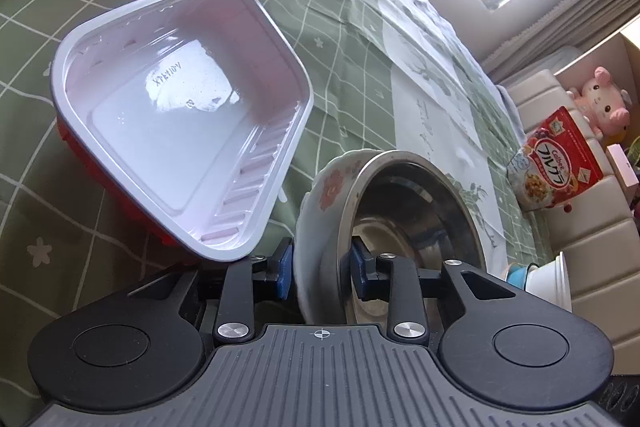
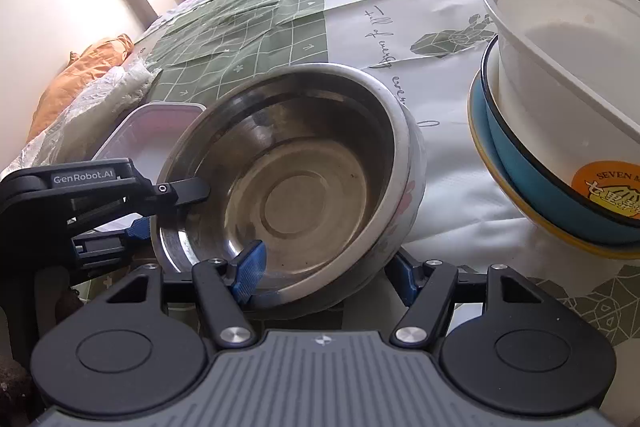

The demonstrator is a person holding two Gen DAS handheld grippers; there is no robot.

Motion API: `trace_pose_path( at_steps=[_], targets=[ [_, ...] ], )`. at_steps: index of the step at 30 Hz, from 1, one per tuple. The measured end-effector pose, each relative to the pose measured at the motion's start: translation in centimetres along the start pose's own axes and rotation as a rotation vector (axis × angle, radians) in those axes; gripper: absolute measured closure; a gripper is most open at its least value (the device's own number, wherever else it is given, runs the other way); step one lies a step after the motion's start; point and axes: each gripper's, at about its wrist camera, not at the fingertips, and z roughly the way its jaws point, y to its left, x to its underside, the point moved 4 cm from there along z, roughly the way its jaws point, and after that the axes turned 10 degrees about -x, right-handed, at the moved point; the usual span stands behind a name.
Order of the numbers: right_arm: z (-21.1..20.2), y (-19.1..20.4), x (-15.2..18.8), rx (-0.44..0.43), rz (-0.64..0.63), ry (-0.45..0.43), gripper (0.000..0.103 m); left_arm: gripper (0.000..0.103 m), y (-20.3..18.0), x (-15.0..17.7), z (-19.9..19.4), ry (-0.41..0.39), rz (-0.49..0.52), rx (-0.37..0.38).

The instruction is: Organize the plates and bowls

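The steel bowl [image 2: 280, 183], nested inside a white floral bowl [image 2: 404, 195], sits tilted on the bed, and both grippers have hold of the pair. The left gripper [image 1: 320, 267] pinches the nested rims, one blue pad against the floral outside and the other inside the steel; no gap shows on either side. In the right wrist view the same gripper [image 2: 160, 211] comes in from the left edge, its black finger reaching over the steel rim. The right gripper [image 2: 328, 275] straddles the near rim: its left pad [image 2: 250, 269] lies inside the steel bowl against the wall, while its right pad sits under the floral bowl's outside, so it looks clamped on too.

Just beside the bowls, a white plastic tray [image 1: 180, 115] with a red underside stands tipped up. On the other side, a white paper bowl [image 2: 560, 75] stands stacked in a blue bowl [image 2: 532, 183] on a yellow-rimmed dish [image 2: 516, 203]. All rest on the green checked bedcover [image 1: 340, 27]. Beyond lies a cereal bag [image 1: 556, 163].
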Motion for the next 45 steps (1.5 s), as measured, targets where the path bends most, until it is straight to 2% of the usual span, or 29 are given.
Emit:
trace_pose_path(
  at_steps=[9, 13, 20, 23, 26, 27, 29, 31, 34, 38, 42, 45],
  targets=[
    [-1.3, -0.5, 0.0, -0.047, 0.006, -0.012, 0.037, 0.073, -0.5, 0.5, -1.3, -0.027, -0.004, -0.037],
    [-2.6, -0.7, 0.1, -0.058, -0.006, -0.037, 0.037, 0.074, -0.9, 0.5, -2.8, -0.084, -0.011, -0.066],
    [-5.9, -1.3, -0.1, -0.103, -0.021, -0.076, 0.037, 0.073, -3.3, 1.4, -5.3, -0.159, 0.024, -0.065],
    [-7.7, -0.5, 0.5, -0.149, -0.092, -0.085, 0.037, 0.074, -4.7, 2.0, -6.4, -0.209, 0.04, -0.052],
    [-10.5, 0.1, 0.7, -0.174, -0.165, -0.123, 0.036, 0.075, -6.9, 2.8, -8.1, -0.274, 0.059, 0.009],
    [-11.8, 0.1, 0.5, -0.17, -0.183, -0.16, 0.036, 0.075, -7.6, 3.1, -8.8, -0.307, 0.072, 0.015],
    [-14.4, -0.4, -0.2, -0.149, -0.2, -0.249, 0.028, 0.076, -9.0, 3.7, -10.2, -0.37, 0.101, 0.033],
    [-16.6, -1.0, -1.1, -0.143, -0.216, -0.306, 0.024, 0.08, -10.5, 4.3, -11.1, -0.392, 0.134, 0.067],
    [-19.0, -2.2, -2.9, -0.137, -0.215, -0.352, 0.023, 0.084, -13.3, 5.2, -11.7, -0.371, 0.206, 0.153],
    [-20.3, -4.3, -5.0, -0.007, -0.255, -0.413, 0.019, 0.084, -16.5, 6.4, -11.4, -0.306, 0.275, 0.247],
    [-20.2, -7.7, -6.4, 0.06, -0.224, -0.388, 0.019, 0.084, -19.2, 7.3, -10.5, -0.289, 0.371, 0.207],
    [-20.2, -10.2, -6.9, 0.113, -0.21, -0.39, 0.019, 0.084, -20.1, 7.4, -9.4, -0.27, 0.39, 0.186]
  ],
)
